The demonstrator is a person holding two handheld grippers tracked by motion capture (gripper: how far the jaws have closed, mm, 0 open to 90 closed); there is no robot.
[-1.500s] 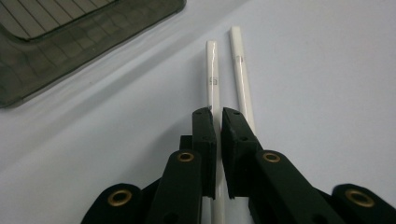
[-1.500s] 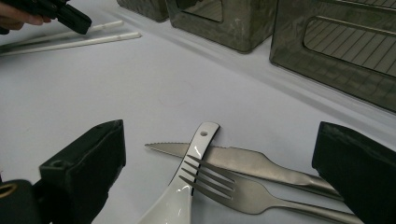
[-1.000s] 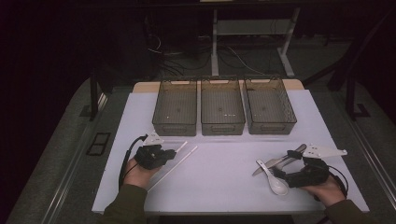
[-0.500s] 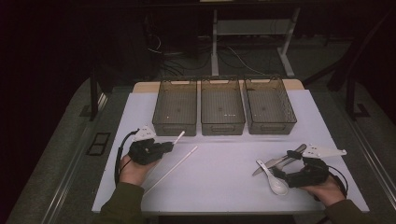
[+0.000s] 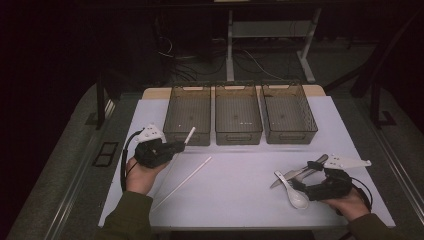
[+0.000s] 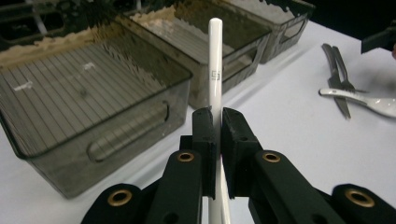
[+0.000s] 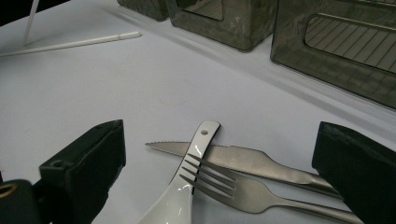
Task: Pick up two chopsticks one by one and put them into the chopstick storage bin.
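- While the left gripper (image 6: 218, 140) clamps one white chopstick (image 6: 215, 60), its long axis points toward the leftmost bin (image 5: 187, 112), just ahead.
- Right gripper (image 5: 320, 182), jaws apart, straddles the spoon (image 7: 180, 196), fork (image 7: 224, 179) and knife (image 7: 243, 158).

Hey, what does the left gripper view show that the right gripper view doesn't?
Left gripper view: the left claw shut on a white chopstick that stands up between its jaws, with the insides of the grey bins beyond.

Right gripper view: the right claw open, its jaws wide apart either side of the cutlery, and a second chopstick lying flat on the table. The knife's serrated edge and the fork's tines are clear here.

Both: the white spoon, knife and fork together, the bins, and the white table.
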